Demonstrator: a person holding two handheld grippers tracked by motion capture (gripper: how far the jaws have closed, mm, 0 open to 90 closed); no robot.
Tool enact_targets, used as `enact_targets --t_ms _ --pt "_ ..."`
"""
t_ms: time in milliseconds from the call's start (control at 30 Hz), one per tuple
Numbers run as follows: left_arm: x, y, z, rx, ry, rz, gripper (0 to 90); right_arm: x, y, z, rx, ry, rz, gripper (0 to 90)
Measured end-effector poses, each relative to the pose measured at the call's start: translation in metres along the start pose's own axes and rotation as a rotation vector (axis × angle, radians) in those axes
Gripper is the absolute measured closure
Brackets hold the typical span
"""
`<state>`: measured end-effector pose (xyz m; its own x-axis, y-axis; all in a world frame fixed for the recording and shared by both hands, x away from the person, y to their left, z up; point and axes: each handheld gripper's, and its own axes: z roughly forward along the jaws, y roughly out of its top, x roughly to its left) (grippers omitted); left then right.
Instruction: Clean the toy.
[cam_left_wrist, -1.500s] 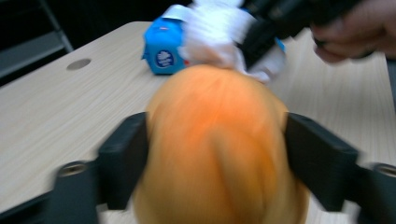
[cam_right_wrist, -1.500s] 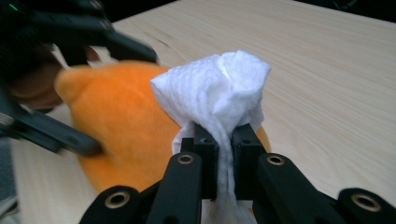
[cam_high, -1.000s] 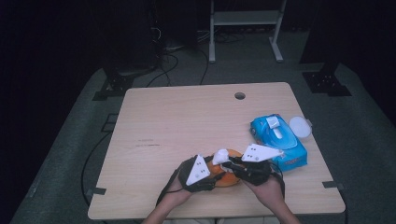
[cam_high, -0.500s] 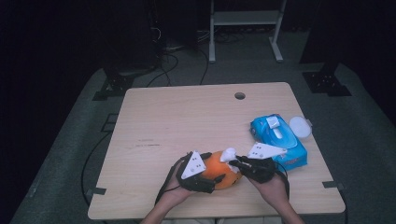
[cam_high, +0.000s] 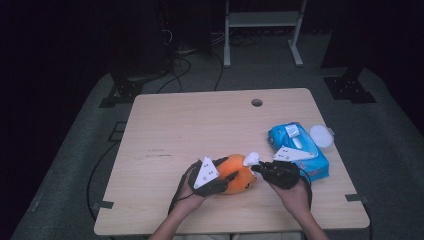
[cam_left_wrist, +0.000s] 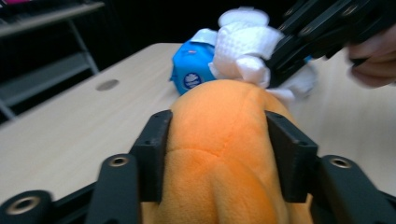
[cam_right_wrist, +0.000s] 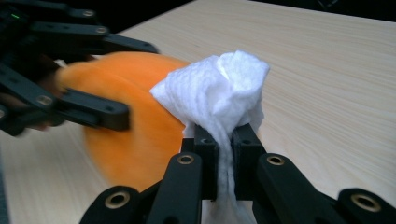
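Note:
An orange plush toy (cam_high: 239, 175) lies on the wooden table (cam_high: 200, 130) near its front edge. My left gripper (cam_high: 227, 179) is shut on it, and both pads press into its sides (cam_left_wrist: 219, 140). Its jaws have just been closing, with the toy between them. My right gripper (cam_high: 257, 167) is shut on a crumpled white wipe (cam_high: 250, 159). In the right gripper view the wipe (cam_right_wrist: 219, 88) stands up from between the jaws and rests against the top of the toy (cam_right_wrist: 126, 135).
A blue pack of wipes (cam_high: 297, 150) lies right of the toy, just behind my right hand. A round white lid (cam_high: 320, 135) sits beside it near the right edge. A cable hole (cam_high: 256, 102) is at the table's far side.
The orange toy has turned and now sits rounder and higher in the left gripper. The right gripper with the wipe has shifted slightly along the toy's top.

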<state>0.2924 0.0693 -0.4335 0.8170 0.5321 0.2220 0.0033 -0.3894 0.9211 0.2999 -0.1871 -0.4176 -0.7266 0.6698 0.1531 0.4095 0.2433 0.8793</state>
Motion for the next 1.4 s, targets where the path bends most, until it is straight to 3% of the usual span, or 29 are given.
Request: enact_targets --t_ms 33,67,100,133,200,233,300,367,433,533,600,667,700,733,800,867,933,1033,1133,1200,1267,1400 --pt "0.0 -0.001 0.0 0.0 -0.015 -0.024 36.1 0.002 -0.001 0.002 0.012 -0.007 -0.014 83.0" --pt "0.002 -0.001 -0.001 0.009 -0.056 -0.066 31.3 0.003 -0.003 0.003 0.019 -0.005 -0.021 83.0" --pt "0.004 0.001 -0.004 0.011 -0.096 -0.1 26.1 0.004 -0.006 0.004 0.025 0.009 -0.012 83.0" --pt "0.006 0.003 -0.008 0.011 -0.109 -0.125 21.9 0.005 -0.008 0.004 0.029 0.02 -0.008 83.1" --pt "0.01 0.005 -0.015 0.004 -0.097 -0.173 20.7 0.011 -0.011 0.004 0.049 0.037 -0.03 83.1" --pt "0.013 0.003 -0.016 0.036 -0.093 -0.19 22.7 0.014 -0.012 0.003 0.062 0.044 -0.048 83.0" --pt "0.013 -0.007 -0.016 0.064 -0.117 -0.217 31.7 0.016 -0.009 0.0 0.069 0.026 -0.078 83.0" --pt "0.012 -0.011 -0.016 0.071 -0.137 -0.218 35.6 0.009 -0.006 -0.003 0.055 -0.001 -0.055 83.0" --pt "0.008 -0.008 -0.016 0.08 -0.153 -0.2 35.8 0.001 -0.007 -0.001 0.053 -0.006 -0.015 83.0" --pt "0.009 -0.002 -0.015 0.089 -0.186 -0.191 26.6 0.002 -0.012 0.004 0.073 -0.005 -0.021 83.0" --pt "0.017 -0.002 -0.015 0.083 -0.154 -0.246 16.5 0.006 -0.01 0.002 0.055 0.011 -0.035 83.0" --pt "0.025 -0.007 -0.012 0.112 -0.163 -0.334 11.5 0.014 -0.005 -0.001 0.031 0.045 -0.06 82.8" --pt "0.025 -0.011 -0.011 0.125 -0.173 -0.346 11.5 0.02 -0.003 0.0 0.026 0.054 -0.08 82.8" --pt "0.022 -0.014 -0.01 0.135 -0.175 -0.329 16.0 0.024 -0.002 0.001 0.025 0.064 -0.098 82.8" --pt "0.016 -0.014 -0.012 0.16 -0.152 -0.257 30.6 0.025 -0.004 0.003 0.037 0.062 -0.104 82.9" --pt "0.013 -0.013 -0.013 0.168 -0.117 -0.25 37.6 0.017 -0.008 0.005 0.04 0.062 -0.055 82.9" --pt "0.013 -0.015 -0.012 0.147 -0.093 -0.26 40.2 0.006 -0.013 0.005 0.062 0.003 -0.039 82.9" --pt "0.013 -0.015 -0.01 0.078 -0.077 -0.283 43.2 -0.007 -0.02 0.006 0.072 -0.006 0.034 82.9" --pt "0.011 -0.01 -0.006 -0.025 0.01 -0.269 46.2 -0.006 -0.009 -0.001 0.027 -0.013 0.015 82.8" --pt "0.006 -0.009 0.001 -0.045 0.057 -0.238 45.5 -0.006 -0.002 -0.006 -0.018 -0.014 0.016 82.8" --pt "0.002 -0.014 0.007 0.005 0.019 -0.235 41.7 -0.006 0.0 -0.007 -0.027 -0.017 0.012 82.7" --pt "-0.003 -0.007 -0.002 0.017 -0.079 -0.229 24.5 -0.009 -0.013 0.003 0.027 -0.026 0.027 82.5"
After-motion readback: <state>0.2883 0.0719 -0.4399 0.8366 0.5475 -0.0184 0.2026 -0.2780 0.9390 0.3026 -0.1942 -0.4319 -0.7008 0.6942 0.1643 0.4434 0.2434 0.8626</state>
